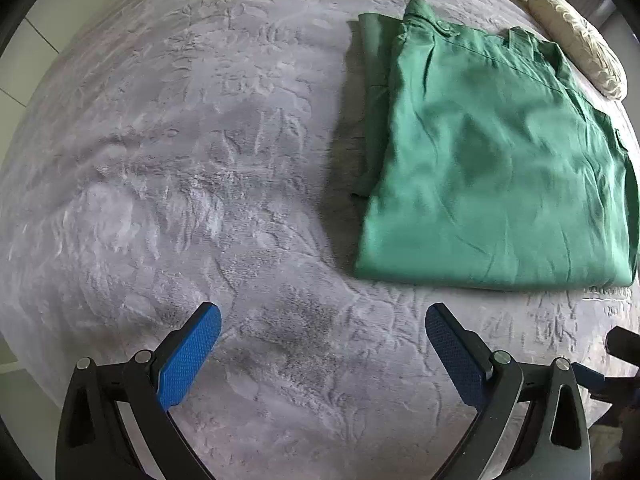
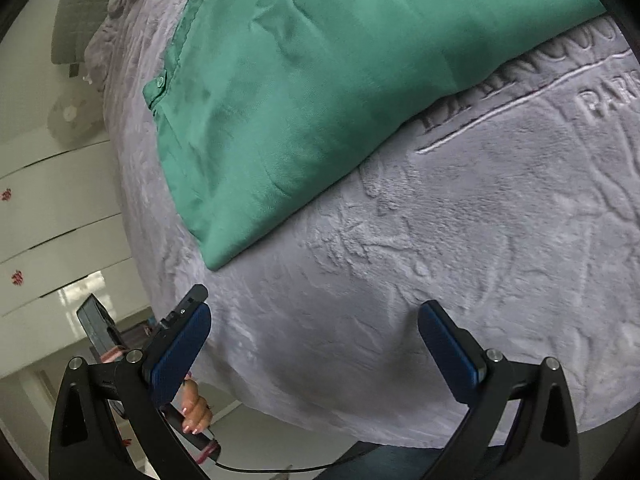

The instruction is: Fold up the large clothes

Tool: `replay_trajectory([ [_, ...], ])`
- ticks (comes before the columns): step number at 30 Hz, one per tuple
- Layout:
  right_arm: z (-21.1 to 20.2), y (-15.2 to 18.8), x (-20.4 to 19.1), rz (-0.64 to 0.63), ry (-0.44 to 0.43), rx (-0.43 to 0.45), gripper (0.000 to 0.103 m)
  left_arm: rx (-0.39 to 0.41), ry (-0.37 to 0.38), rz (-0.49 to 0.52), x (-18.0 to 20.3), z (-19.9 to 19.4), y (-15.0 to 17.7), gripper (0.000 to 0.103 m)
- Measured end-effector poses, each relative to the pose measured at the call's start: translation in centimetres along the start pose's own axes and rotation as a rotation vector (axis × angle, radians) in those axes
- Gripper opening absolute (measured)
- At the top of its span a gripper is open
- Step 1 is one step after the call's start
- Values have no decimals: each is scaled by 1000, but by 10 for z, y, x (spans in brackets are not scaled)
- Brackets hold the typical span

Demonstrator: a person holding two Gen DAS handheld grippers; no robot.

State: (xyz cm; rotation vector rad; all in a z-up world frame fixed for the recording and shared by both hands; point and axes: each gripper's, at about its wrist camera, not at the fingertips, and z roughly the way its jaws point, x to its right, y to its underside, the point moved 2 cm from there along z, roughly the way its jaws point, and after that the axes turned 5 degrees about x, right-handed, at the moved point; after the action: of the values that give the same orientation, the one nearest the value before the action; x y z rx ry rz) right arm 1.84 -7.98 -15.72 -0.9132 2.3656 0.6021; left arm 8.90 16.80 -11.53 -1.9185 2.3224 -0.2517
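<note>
The left tongs (image 1: pixel 322 320) stood wide apart and empty over the grey blanket (image 1: pixel 180 160), blue pads (image 1: pixel 188 356) clear of any cloth. The right tongs (image 2: pixel 314 320) were likewise spread wide, holding nothing, above the blanket near its edge. Ahead lay the green garment (image 1: pixel 492 168), folded flat on the blanket, with a cream pillow (image 1: pixel 576 44) just beyond it.
</note>
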Motion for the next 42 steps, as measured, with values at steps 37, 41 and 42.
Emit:
replay_trajectory([
  [37,93,-36,-61,118,-338,39,55,-43,404,-191,-62,67,-87,102],
  [41,91,-41,-54,107,-327,29,9,-67,470,-205,-47,76,-93,102],
  [42,86,-41,-58,83,-343,37,9,-71,492,-210,-39,77,-92,102],
])
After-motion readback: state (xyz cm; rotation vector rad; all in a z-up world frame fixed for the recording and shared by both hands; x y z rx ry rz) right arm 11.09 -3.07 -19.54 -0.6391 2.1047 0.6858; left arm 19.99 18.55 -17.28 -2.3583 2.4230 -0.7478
